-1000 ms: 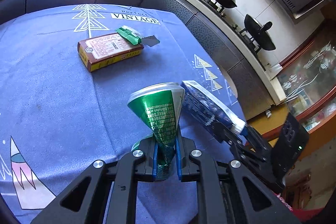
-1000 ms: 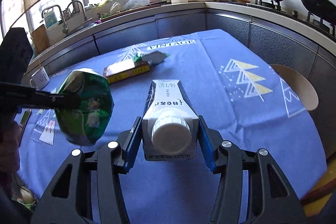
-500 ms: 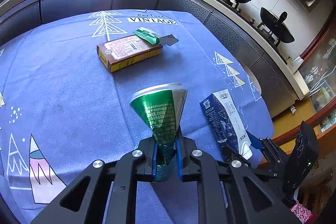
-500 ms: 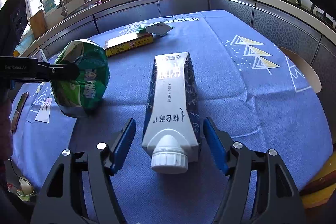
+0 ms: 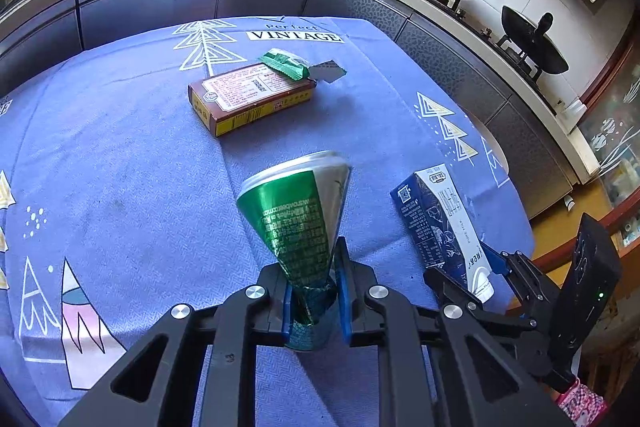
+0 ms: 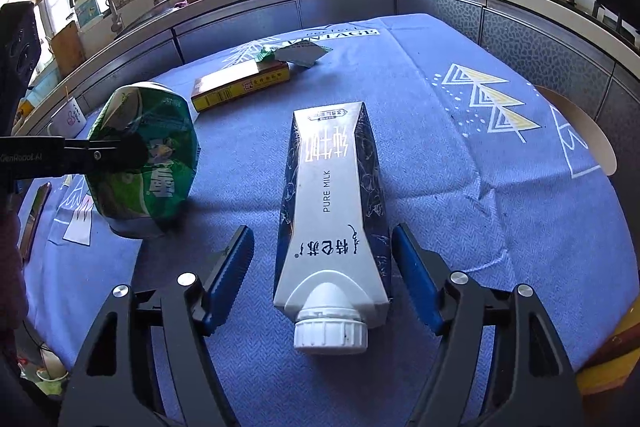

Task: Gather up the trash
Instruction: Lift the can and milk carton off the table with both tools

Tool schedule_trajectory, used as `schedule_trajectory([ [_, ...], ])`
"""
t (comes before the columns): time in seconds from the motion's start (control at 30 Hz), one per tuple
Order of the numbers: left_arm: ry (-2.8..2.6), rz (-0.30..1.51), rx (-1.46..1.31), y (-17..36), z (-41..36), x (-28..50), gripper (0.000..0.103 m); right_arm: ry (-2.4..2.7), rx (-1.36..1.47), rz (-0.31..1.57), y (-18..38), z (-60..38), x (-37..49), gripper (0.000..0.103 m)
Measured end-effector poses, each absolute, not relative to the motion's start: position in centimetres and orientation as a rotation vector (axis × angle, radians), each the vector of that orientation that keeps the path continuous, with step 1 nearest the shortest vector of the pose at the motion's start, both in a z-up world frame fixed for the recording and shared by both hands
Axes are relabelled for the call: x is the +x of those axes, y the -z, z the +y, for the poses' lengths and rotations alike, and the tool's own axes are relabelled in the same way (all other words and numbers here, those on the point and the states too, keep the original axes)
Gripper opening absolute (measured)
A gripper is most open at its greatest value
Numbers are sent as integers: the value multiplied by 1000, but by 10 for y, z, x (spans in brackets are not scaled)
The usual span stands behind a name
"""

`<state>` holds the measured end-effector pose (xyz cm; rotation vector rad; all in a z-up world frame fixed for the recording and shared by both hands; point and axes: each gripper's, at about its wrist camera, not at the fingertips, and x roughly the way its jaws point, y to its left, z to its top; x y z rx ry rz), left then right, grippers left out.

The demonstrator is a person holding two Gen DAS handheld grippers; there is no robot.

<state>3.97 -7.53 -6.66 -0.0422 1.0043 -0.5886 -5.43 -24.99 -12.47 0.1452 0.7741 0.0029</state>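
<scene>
Right gripper (image 6: pixel 322 263) now spread wide; milk carton (image 6: pixel 332 203) released, lying frame centre. Left gripper (image 5: pixel 312 291) keeps crushed green can (image 5: pixel 298 219) clamped. Carton gathered near can.

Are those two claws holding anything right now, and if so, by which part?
The left claw pinches the crushed green can by its squashed lower end. The right claw is open and holds nothing; the milk carton lies on the table between its fingers.

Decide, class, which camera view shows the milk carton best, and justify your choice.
The right wrist view: the milk carton lies full length between the open right gripper, cap and print readable. The left wrist view shows only its side near the frame's right edge.
</scene>
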Motion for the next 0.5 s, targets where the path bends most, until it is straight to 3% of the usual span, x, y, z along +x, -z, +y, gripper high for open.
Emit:
schedule_trajectory([
  [0.5,591,1020,-34,73,-85,40,19,-2,163,790,131,-255,-50,71],
])
